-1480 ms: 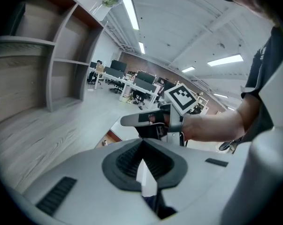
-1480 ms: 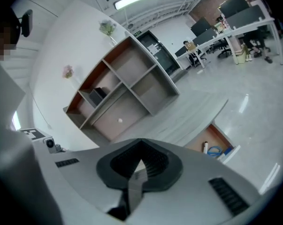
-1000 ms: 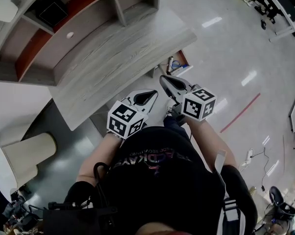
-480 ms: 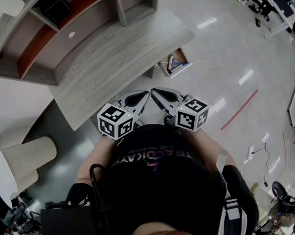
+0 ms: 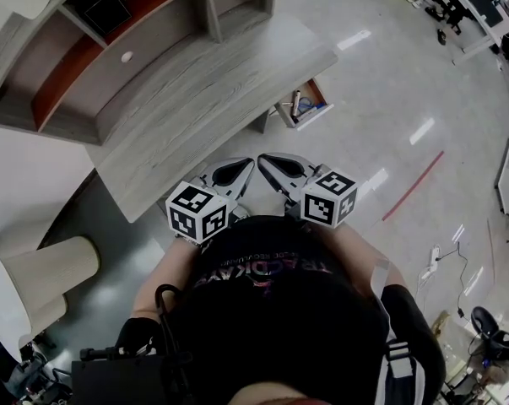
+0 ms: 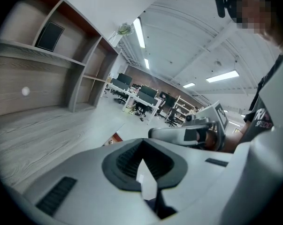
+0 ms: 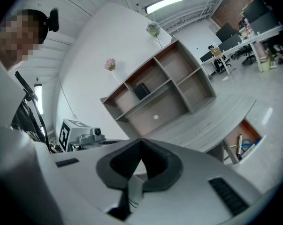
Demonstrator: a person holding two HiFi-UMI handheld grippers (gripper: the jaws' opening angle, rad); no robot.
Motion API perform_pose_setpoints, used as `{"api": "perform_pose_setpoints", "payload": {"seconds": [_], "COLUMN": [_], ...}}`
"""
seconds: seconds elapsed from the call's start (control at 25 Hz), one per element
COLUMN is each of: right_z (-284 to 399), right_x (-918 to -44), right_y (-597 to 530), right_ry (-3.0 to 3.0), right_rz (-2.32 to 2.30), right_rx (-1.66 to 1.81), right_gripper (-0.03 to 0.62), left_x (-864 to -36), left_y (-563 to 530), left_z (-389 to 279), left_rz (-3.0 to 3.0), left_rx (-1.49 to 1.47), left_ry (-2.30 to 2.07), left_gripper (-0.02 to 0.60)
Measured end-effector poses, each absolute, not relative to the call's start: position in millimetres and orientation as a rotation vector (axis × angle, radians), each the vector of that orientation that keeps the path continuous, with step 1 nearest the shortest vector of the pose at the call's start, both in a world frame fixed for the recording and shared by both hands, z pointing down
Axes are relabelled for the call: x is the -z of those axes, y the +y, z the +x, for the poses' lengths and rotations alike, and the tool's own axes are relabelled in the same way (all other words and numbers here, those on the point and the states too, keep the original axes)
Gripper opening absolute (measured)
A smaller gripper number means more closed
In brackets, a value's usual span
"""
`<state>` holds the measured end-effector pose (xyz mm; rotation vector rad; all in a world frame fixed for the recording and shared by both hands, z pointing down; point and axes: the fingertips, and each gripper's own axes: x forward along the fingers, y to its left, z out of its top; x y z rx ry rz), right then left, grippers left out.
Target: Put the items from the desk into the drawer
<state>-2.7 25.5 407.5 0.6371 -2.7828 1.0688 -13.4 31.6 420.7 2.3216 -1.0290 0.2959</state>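
Observation:
The grey wooden desk (image 5: 195, 99) has a bare top. Its small drawer (image 5: 302, 105) stands pulled out at the right end, holding a pen-like item and something blue; the same drawer (image 7: 244, 142) shows in the right gripper view. Both grippers are held close to the person's chest, well short of the desk. My left gripper (image 5: 241, 170) is shut with nothing in it, its jaws meeting at a point (image 6: 142, 145). Right beside it my right gripper (image 5: 267, 160) is also shut and empty (image 7: 140, 146).
A shelf unit (image 5: 111, 40) rises at the back of the desk, with a black item (image 5: 98, 2) in one compartment. A beige cylinder (image 5: 43, 268) stands on the floor at the left. Glossy floor stretches to the right, with a red line (image 5: 410, 188) on it.
Both grippers have drawn back toward the body and closer together. The right one has moved left and down away from the drawer.

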Motion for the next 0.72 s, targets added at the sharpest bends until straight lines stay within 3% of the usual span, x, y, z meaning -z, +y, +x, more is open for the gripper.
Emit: {"api": "perform_pose_setpoints", "payload": {"seconds": [0.72], "right_z": [-2.8], "right_x": [-408.8], "right_y": [28.2], "right_ry": [-2.773], "right_rz": [0.64], "right_rx": [-1.06], "right_gripper": [0.017], "left_x": [-420.3], "left_y": [33.6], "left_z": [-14.4], "left_rz": [2.321], "left_rx": [-0.265], "left_ry": [-1.029], "left_gripper": [0.011]}}
